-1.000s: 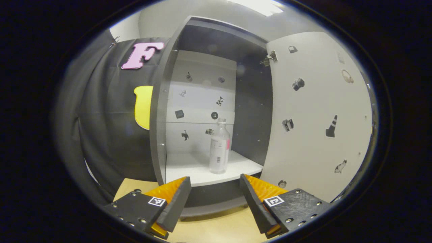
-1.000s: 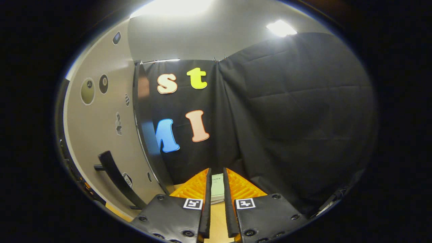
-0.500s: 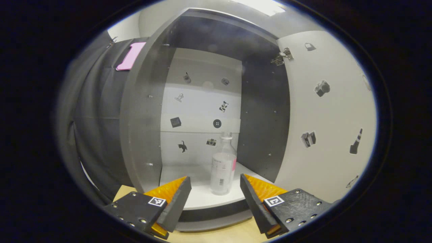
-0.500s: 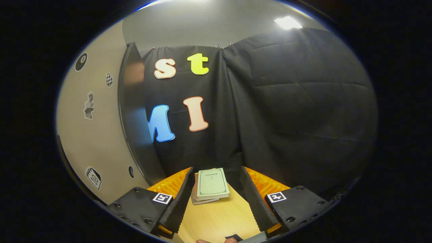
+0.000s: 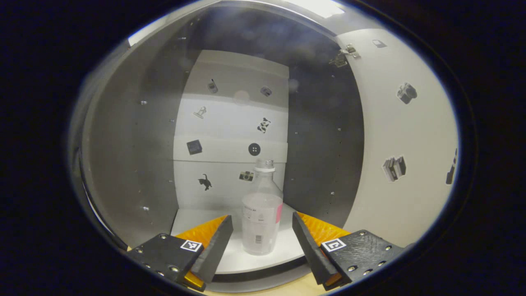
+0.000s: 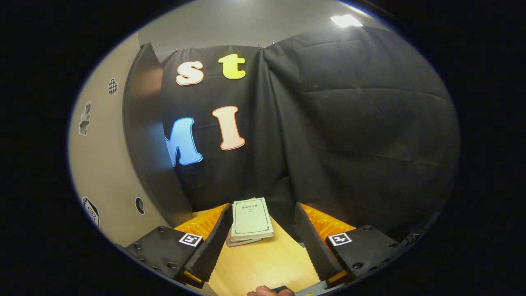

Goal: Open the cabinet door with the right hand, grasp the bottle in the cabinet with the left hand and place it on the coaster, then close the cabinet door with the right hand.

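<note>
Left gripper view: a clear plastic bottle [image 5: 262, 213] with a white cap is seen upright on the white cabinet shelf [image 5: 230, 257], at twelve o'clock between the spread left tongs [image 5: 262, 240], untouched. Right tongs [image 6: 261, 238] are held spread, empty.

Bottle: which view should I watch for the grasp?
The left gripper view. The bottle stands upright on the cabinet shelf, centred ahead of the open left gripper. The right gripper view faces the door and books instead.
</note>
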### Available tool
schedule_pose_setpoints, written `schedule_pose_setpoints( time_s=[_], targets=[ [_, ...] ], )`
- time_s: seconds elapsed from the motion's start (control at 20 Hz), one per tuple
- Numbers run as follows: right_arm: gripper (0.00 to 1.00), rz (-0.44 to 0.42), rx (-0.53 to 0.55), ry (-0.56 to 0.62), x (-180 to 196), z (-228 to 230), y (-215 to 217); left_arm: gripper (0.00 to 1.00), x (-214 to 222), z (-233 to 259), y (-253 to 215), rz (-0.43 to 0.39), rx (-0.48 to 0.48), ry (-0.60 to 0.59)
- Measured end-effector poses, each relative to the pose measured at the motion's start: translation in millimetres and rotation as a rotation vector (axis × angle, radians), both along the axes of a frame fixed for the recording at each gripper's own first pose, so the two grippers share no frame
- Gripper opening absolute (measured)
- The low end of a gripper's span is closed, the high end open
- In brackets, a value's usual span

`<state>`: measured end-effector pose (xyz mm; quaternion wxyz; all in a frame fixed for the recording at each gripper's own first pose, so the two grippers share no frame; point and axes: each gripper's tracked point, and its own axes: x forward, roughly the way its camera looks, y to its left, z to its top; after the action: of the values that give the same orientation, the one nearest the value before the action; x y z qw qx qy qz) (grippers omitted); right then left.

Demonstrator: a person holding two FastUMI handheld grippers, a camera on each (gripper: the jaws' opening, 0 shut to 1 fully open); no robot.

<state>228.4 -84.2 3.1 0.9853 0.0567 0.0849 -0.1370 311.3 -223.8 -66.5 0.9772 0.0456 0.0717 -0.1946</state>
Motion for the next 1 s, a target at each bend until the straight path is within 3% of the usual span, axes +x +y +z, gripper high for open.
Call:
schedule_pose_setpoints(
  time_s=[0.05, 0.35, 0.85, 1.0],
  targets=[
    [0.98, -0.009, 0.004, -0.001, 0.3, -0.7, -4.8, 0.9, 4.4, -3.2, -2.6, -0.001, 0.009, 0.0],
    [0.98, -0.034, 0.055, 0.0, 6.8, -5.4, -19.1, 0.89, 29.0, -16.4, -12.8, -0.001, 0.037, -0.007],
    [0.98, -0.059, -0.023, 0.015, 21.3, -1.1, -28.7, 0.88, 49.2, -16.2, -13.3, -0.008, 0.05, -0.028],
    [0.97, -0.075, 0.002, 0.011, 18.7, -1.8, -36.0, 0.89, 54.4, -14.7, -12.9, -0.01, 0.051, -0.042]
  ],
)
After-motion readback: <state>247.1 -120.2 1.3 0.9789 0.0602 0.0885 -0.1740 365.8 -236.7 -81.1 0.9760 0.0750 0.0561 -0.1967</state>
